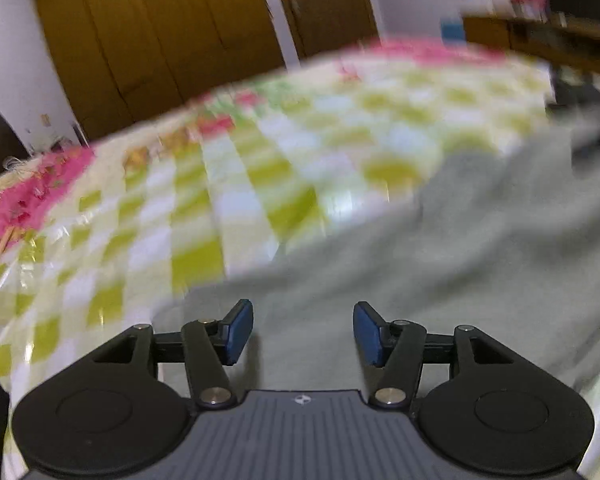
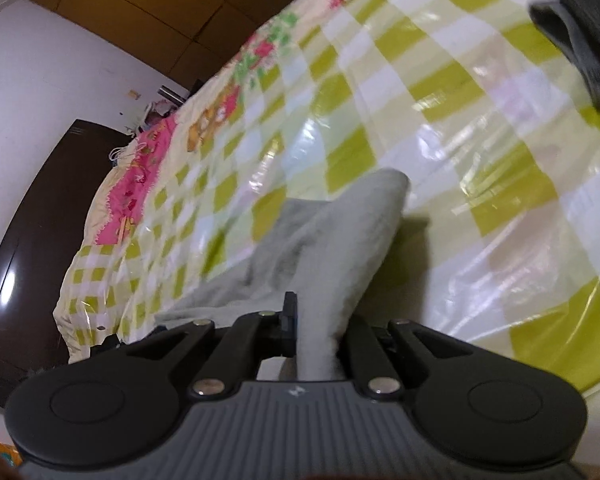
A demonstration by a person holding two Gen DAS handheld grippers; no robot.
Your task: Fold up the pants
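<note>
- Writing: none legible.
- Pants (image 2: 332,232): pale grey, soft, rumpled on checked cloth (image 2: 460,120).
- Right gripper (image 2: 316,332) clamped on pants.
- Left gripper (image 1: 303,332) above pants, jaws apart, empty.

- Left gripper (image 1: 303,330): matte black plastic linkage arms, each ending in a flat blue rubber pad (image 1: 239,330).
- Silver round pivot screws (image 1: 215,394) at the linkage joints.
- Two black circular discs (image 1: 94,410) flank a grey ribbed centre plate (image 1: 300,436) bearing a small white logo.
- Right gripper (image 2: 316,332): identical black linkages, silver screws, grey ribbed plate.
</note>
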